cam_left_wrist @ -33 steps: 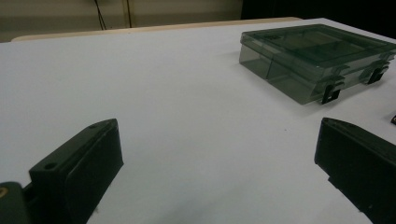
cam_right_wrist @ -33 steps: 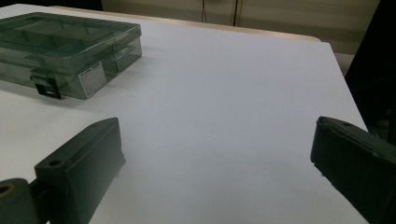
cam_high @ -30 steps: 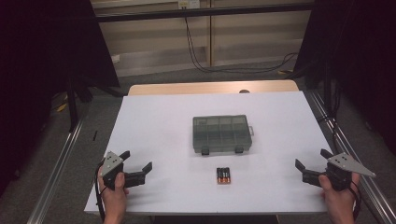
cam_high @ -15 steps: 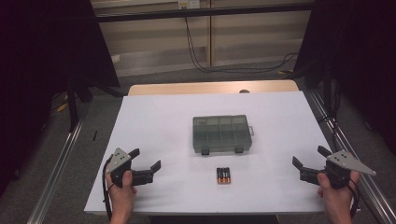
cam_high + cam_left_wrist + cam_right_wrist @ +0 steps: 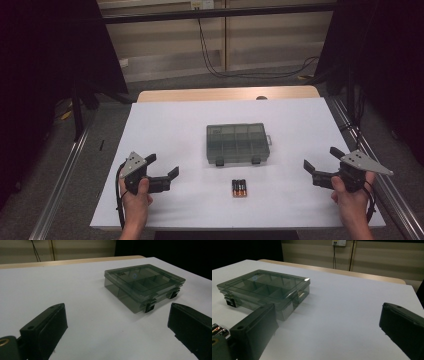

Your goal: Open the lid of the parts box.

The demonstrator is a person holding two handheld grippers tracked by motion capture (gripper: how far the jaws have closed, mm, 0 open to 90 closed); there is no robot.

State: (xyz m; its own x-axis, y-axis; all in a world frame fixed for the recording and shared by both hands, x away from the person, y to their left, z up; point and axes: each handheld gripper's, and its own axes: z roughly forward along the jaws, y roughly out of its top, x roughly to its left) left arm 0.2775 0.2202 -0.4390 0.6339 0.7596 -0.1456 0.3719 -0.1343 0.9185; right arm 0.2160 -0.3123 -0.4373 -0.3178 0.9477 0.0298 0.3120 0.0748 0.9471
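White table [image 5: 175,125] runs under both my hands, with a wooden edge and dark curtains beyond it. From the high view I see my left gripper [image 5: 166,167] near the front left corner and my right gripper [image 5: 320,164] near the front right, both with jaws spread wide and nothing between them. Between them sits the box [image 5: 237,143], lid shut, latches facing me, and the batteries [image 5: 239,188] lie just in front of it. My left gripper view shows the box [image 5: 143,285] with its two latches ahead. My right gripper view catches the box's [image 5: 263,290] side and the batteries [image 5: 218,330] at the left edge.
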